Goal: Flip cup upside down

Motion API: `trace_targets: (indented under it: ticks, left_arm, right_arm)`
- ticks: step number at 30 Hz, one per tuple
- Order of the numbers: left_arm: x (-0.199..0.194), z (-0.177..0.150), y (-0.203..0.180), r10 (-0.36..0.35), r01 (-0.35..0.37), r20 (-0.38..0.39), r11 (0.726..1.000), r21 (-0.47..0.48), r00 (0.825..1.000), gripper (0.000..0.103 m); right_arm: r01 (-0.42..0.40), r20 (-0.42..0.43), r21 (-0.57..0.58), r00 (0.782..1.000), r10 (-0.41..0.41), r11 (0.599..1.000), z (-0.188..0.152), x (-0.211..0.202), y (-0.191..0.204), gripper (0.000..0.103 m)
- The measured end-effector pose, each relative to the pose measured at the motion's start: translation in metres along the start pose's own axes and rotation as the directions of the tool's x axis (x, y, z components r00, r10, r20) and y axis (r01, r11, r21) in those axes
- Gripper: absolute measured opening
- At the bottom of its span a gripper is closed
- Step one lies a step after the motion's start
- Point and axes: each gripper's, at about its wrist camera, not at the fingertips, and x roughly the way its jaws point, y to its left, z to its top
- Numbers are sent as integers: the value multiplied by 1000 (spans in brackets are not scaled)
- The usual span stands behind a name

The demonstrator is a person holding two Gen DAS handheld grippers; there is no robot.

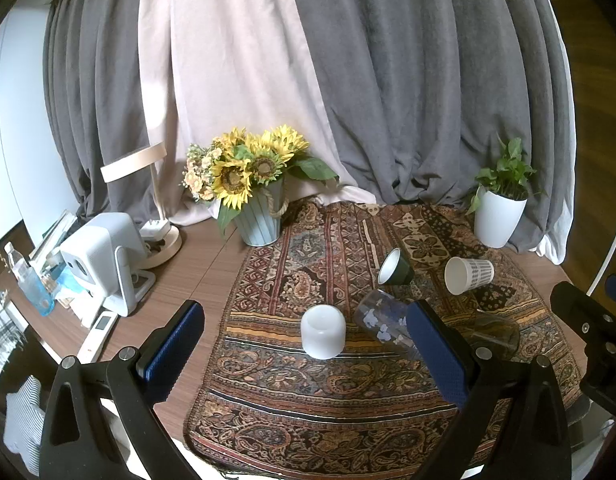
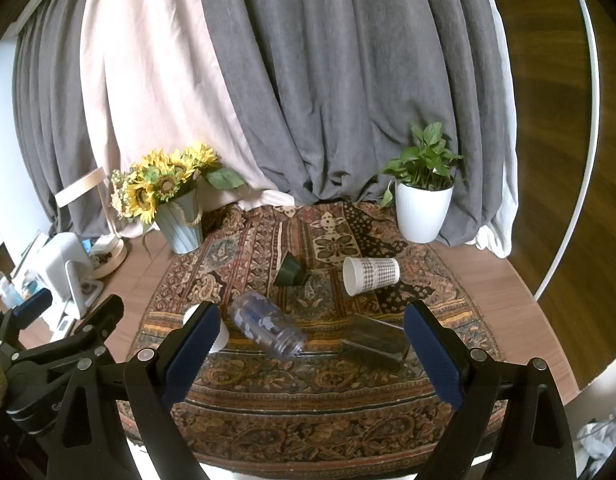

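Left gripper point(image 1: 303, 354), lower centre of its view: jaws wide, holding nothing. Just above, a white cup point(image 1: 322, 331) already mouth-down on the patterned cloth point(image 1: 291, 412). Right of it, lying on their sides: clear printed glass point(image 1: 382, 322), dark glass point(image 1: 494, 330), green cup point(image 1: 396, 267), paper cup point(image 1: 468, 275).

Right gripper point(image 2: 310, 354), lower centre: also wide, empty.

Risks, by judgement: round tumblers rolling off when nudged; smooth glass slipping from the pads; paper cup crushing under a hard squeeze; soft cloth bunching and tipping a freshly inverted cup.

Grey and pale pink curtains point(image 1: 308, 80) behind a round wooden table point(image 1: 195, 264), white wall point(image 1: 15, 120) at left.
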Motion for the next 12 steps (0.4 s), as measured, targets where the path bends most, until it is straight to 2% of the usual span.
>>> trace_targets:
  ticks: [12]
  left_arm:
    - [0, -1, 0, -9, 9, -4, 1000, -3, 1000, 103]
  right_arm:
    - [-1, -4, 0, 1000, 1, 1000, 0, 0, 0, 93]
